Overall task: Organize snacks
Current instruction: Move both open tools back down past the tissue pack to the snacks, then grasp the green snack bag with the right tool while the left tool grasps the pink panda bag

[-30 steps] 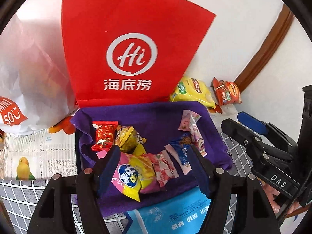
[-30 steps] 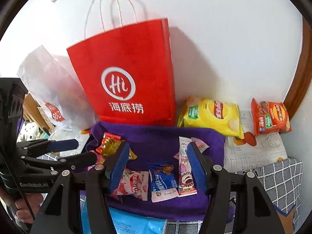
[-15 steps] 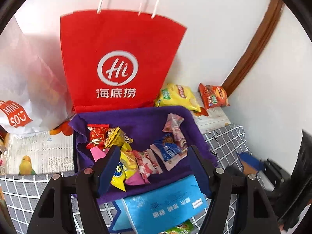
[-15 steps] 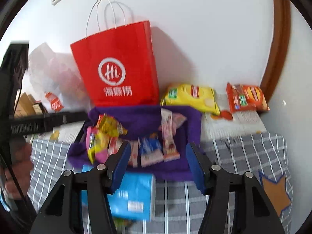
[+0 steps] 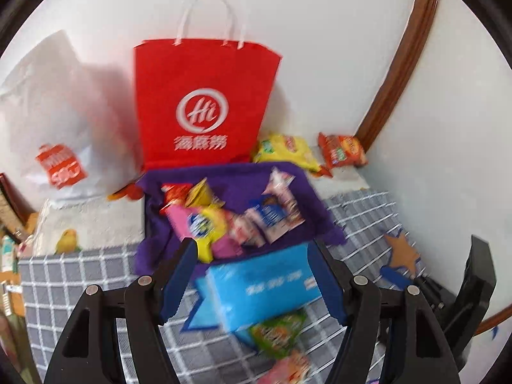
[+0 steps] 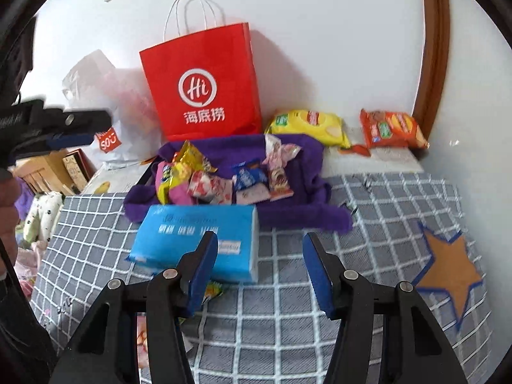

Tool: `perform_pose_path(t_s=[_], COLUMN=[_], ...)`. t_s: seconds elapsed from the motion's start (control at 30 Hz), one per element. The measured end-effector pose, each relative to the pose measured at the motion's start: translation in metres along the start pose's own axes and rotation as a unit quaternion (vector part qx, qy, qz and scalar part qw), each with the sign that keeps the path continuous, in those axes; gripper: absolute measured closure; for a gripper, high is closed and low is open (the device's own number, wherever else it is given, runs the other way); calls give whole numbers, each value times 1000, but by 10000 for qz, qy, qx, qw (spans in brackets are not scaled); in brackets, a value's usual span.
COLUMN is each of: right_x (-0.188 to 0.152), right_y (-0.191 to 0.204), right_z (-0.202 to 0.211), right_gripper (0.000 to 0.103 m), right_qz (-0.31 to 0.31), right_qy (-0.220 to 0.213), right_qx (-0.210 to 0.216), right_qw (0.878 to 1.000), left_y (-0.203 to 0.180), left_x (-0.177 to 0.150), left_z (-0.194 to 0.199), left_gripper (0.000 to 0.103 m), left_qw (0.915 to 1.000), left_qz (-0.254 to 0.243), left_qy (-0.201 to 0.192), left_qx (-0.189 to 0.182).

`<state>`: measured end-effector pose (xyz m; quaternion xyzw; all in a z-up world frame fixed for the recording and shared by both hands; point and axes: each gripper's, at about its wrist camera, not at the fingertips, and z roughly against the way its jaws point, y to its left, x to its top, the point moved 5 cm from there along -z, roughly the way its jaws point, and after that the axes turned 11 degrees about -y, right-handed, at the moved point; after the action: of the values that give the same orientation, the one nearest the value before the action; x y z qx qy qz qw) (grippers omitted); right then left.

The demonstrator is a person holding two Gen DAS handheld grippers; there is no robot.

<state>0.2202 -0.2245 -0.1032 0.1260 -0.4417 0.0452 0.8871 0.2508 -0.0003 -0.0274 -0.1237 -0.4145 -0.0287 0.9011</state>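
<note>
Pulled back from the purple tray (image 5: 243, 176) since a second ago: snacks that filled the view between the fingers then, now farther off and higher up in both wrist views, with more checked cloth (image 6: 368, 211) exposed in front.

Left tool (image 5: 252, 275): jaws parted about halfway, gripping nothing, pads clear of everything, hanging above the blue tissue pack (image 5: 262, 288). Right tool (image 6: 260, 272): jaws likewise parted, empty, over bare checked cloth, left pad overlapping the near corner of the same tissue pack in the picture; contact cannot be told.

Hard to read: left view smeared by motion, wrapper prints illegible. Green packet (image 5: 276, 329) half tucked under the tissue pack, a pink one (image 5: 288, 368) cut by the lower edge. Other tool seen only as a dark body at each frame's side. Front lip of the tray hidden behind the tissue pack.

Snack pile (image 6: 224, 176) lying in the purple-lined tray, beyond the tissue pack and well ahead of both tools. Yellow chip bag (image 6: 307, 124) and orange packet (image 6: 392, 129) behind the tray against the wall, right of the red paper bag (image 6: 204, 86).
</note>
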Motion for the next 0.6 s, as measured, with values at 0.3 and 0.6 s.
perform_pose_path(t_s=[0.3, 0.6], right_x=[-38, -57], right_y=[23, 63], right_z=[-12, -32], right_gripper=[47, 37], right_qz=[-11, 130], right_qy=[316, 608], right_qx=[325, 729], right_qw=[9990, 9954], left_y=[43, 64], left_x=[-57, -101], left_z=[10, 24], left_gripper=[34, 34], left_qw=[9982, 9960], left_qz=[431, 720], left_qy=[312, 418], left_qx=[293, 333])
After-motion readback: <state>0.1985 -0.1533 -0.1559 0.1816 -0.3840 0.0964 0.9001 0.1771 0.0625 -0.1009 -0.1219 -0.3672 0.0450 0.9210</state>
